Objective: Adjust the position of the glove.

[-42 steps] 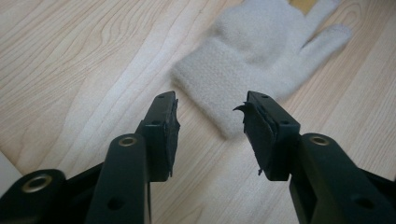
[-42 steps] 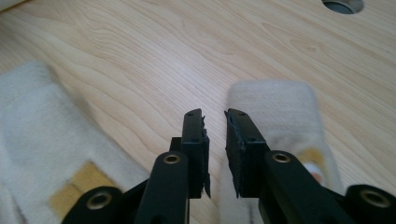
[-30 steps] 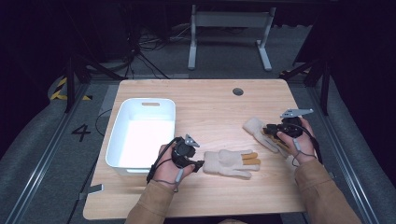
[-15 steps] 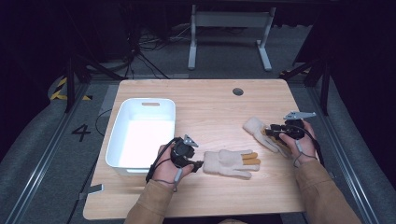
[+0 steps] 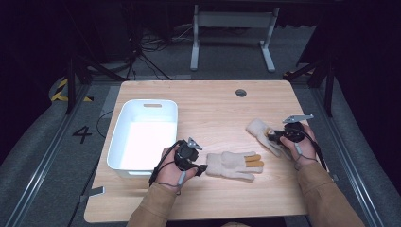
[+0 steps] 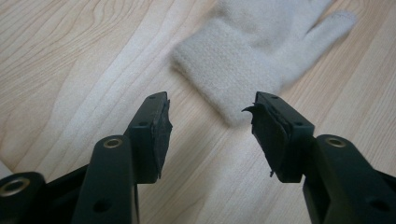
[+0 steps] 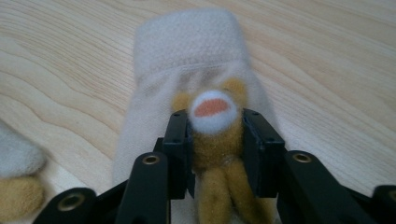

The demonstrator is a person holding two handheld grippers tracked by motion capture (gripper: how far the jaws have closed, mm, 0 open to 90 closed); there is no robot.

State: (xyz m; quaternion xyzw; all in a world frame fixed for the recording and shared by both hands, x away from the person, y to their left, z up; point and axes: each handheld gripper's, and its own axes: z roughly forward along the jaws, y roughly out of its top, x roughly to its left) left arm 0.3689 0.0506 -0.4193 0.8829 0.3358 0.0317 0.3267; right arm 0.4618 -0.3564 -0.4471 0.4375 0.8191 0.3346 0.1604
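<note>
Wooden worktop (image 5: 213, 109) carrying a white tub (image 5: 142, 137) at its left side. One cream glove (image 5: 234, 165) lies flat near the front edge (cuff just ahead of the spread, empty left tool (image 6: 210, 126)). A second glove (image 5: 261, 134) lies toward the right edge, its mustard animal figure (image 7: 215, 135) pinched by the right tool (image 7: 215, 149).

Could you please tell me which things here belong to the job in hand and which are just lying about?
In the job:
near glove, before the open left gripper
far glove, gripped by the right gripper

Lying about:
white bin
table
</note>
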